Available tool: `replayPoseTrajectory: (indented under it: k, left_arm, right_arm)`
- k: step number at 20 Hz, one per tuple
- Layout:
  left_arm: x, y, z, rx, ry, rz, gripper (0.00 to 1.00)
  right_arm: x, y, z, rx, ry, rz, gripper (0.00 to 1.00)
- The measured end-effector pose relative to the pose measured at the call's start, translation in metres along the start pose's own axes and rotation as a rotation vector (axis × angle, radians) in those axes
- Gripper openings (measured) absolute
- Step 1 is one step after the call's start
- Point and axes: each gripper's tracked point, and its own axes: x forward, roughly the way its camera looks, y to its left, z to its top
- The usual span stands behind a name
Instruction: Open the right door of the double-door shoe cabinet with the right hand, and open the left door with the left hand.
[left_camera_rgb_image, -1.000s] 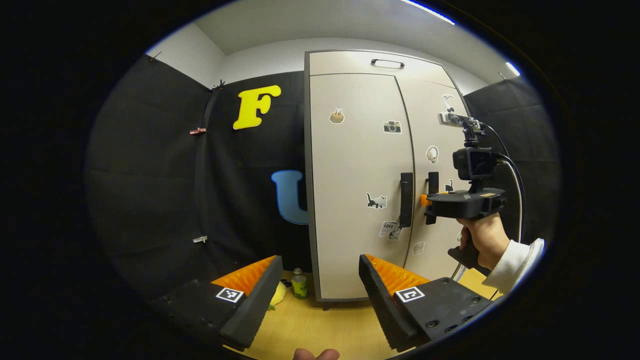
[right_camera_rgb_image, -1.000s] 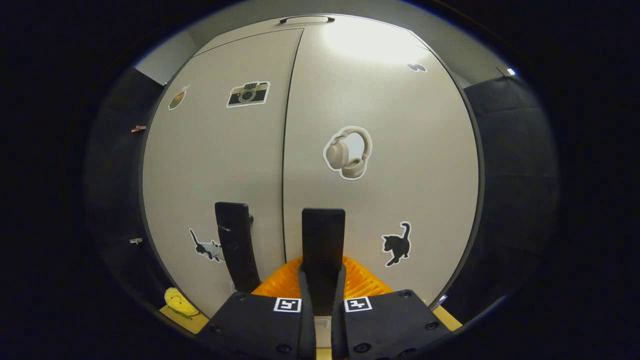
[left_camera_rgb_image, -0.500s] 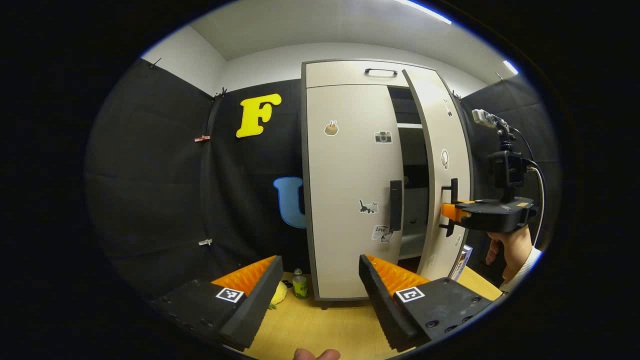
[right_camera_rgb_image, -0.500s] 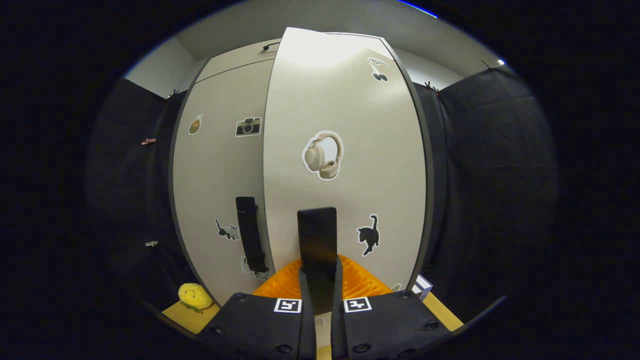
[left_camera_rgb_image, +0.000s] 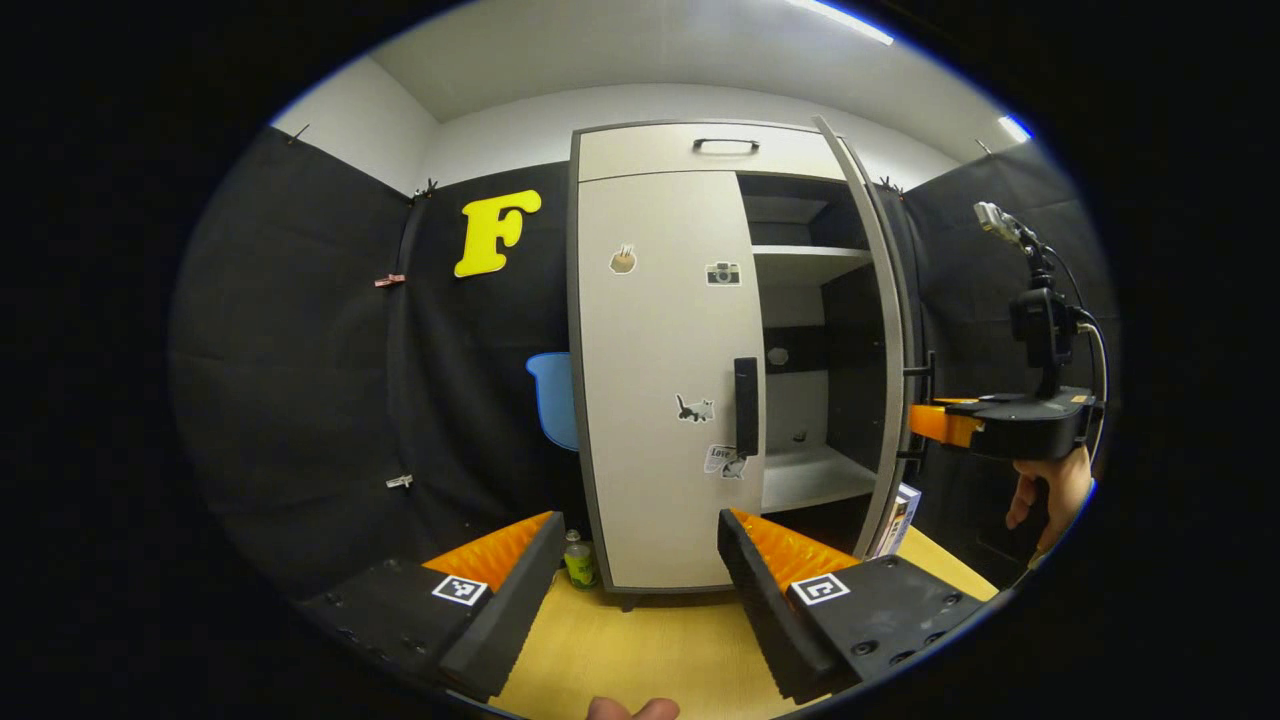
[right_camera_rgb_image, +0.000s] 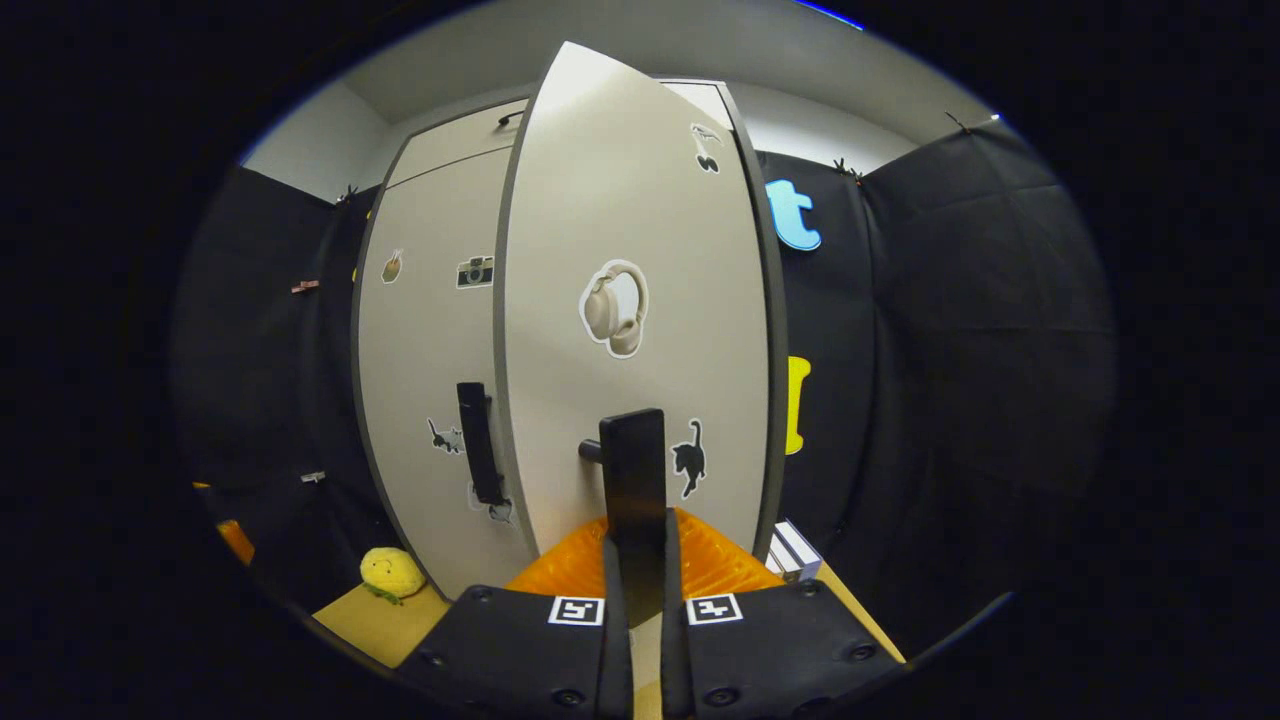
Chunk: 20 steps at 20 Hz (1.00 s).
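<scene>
— Standing on a pale wooden floor (left_camera_rgb_image: 640, 650), the cabinet (left_camera_rgb_image: 700, 150) is backing onto black cloth, under a white ceiling.
— What's the right gripper (right_camera_rgb_image: 634, 560) doing?
— It's pinching the right door's handle (right_camera_rgb_image: 633, 470) with narrow jaws; that door (right_camera_rgb_image: 640, 300) is swinging wide, showing shelves (left_camera_rgb_image: 810, 262).
— The left gripper (left_camera_rgb_image: 635, 585)?
— It's gaping wide near the floor, holding nothing. The left door (left_camera_rgb_image: 665, 380) is sitting closed.
</scene>
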Motion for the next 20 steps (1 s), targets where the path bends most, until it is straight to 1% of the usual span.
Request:
replayPoseTrajectory:
  k: [5, 10, 14, 15, 16, 20]
  left_arm:
    - [0.001, -0.032, -0.002, -0.008, 0.018, -0.027, 0.94]
    - [0.008, -0.075, 0.006, -0.012, 0.021, -0.056, 0.94]
    - [0.016, -0.106, 0.011, -0.016, 0.028, -0.069, 0.94]
    - [0.017, -0.112, 0.012, -0.014, 0.027, -0.068, 0.94]
    - [0.019, -0.117, 0.014, -0.012, 0.023, -0.066, 0.94]
    - [0.028, -0.133, 0.021, 0.003, 0.014, -0.063, 0.94]
  right_arm:
    - [-0.009, -0.019, -0.001, 0.023, 0.024, -0.020, 0.14]
    - [-0.014, -0.033, -0.001, -0.018, 0.042, 0.014, 0.14]
    - [-0.013, -0.051, 0.000, -0.037, 0.042, -0.013, 0.13]
    - [-0.016, -0.055, 0.001, -0.039, 0.048, -0.019, 0.09]
    - [-0.013, -0.056, -0.001, -0.030, 0.052, -0.011, 0.07]
    - [-0.012, -0.049, -0.002, 0.020, 0.063, 0.018, 0.07]
